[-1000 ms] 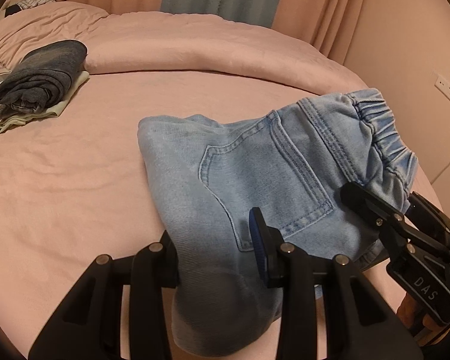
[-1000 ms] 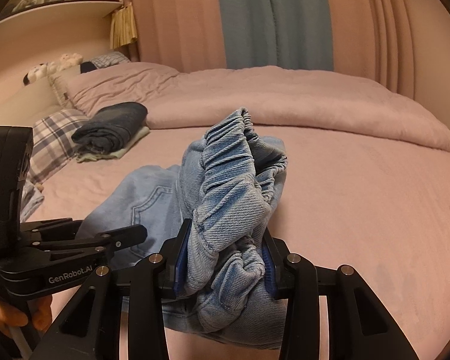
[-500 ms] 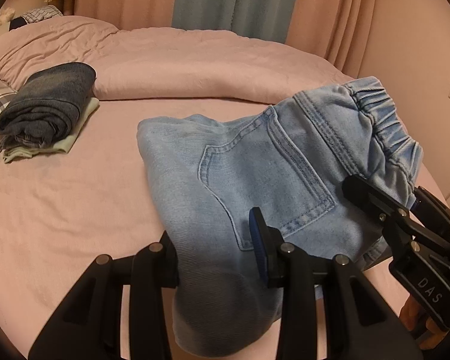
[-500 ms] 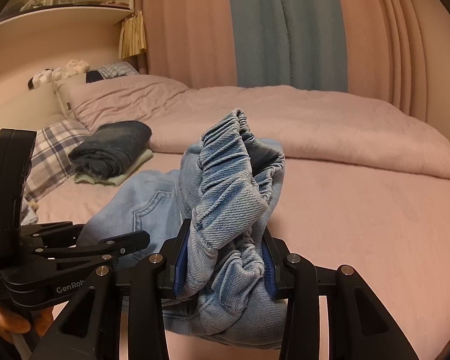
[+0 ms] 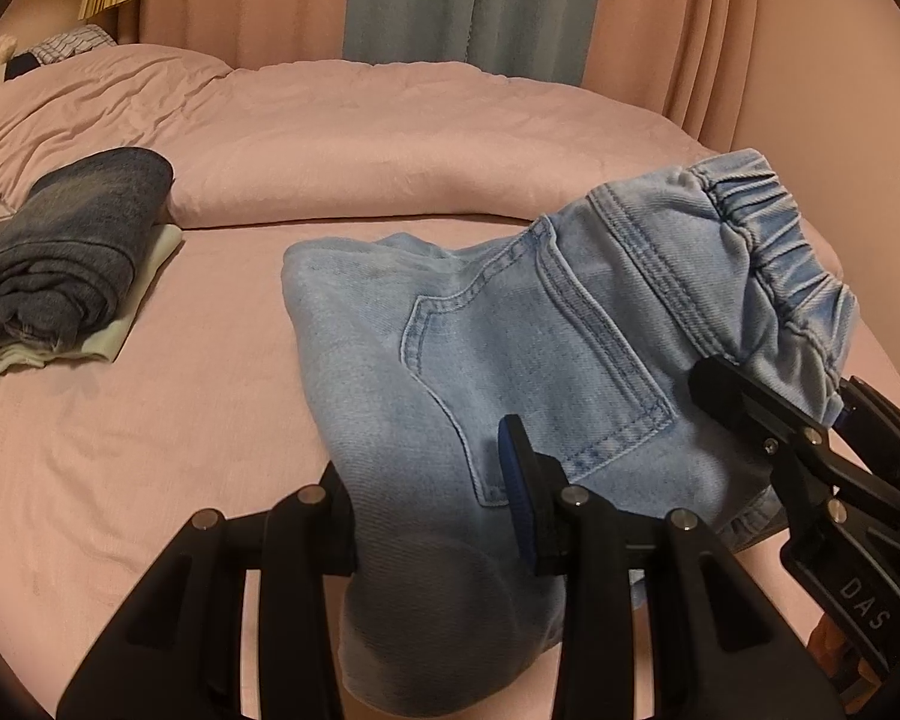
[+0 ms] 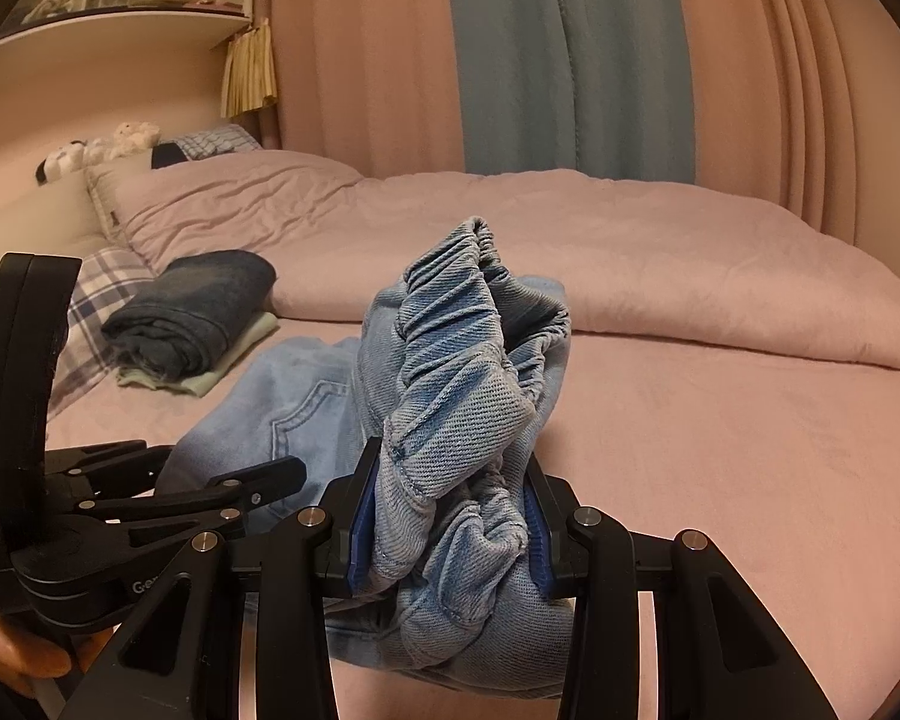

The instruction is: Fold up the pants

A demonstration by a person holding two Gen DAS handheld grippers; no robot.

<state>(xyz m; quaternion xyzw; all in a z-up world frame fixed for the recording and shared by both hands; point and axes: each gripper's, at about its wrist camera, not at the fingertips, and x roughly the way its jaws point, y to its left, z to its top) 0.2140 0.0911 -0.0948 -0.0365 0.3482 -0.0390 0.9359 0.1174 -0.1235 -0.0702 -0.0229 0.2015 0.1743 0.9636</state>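
Both tools pinch the pants (image 5: 510, 348): left tool (image 5: 432, 516) mid-fabric, right tool (image 6: 450, 516) on the waistband. Pants run lower left to upper right.

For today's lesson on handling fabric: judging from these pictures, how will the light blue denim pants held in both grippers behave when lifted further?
The light blue pants will probably sag: the fabric already droops between the left gripper and the right gripper. The elastic waistband bunches, so it may slip unevenly.
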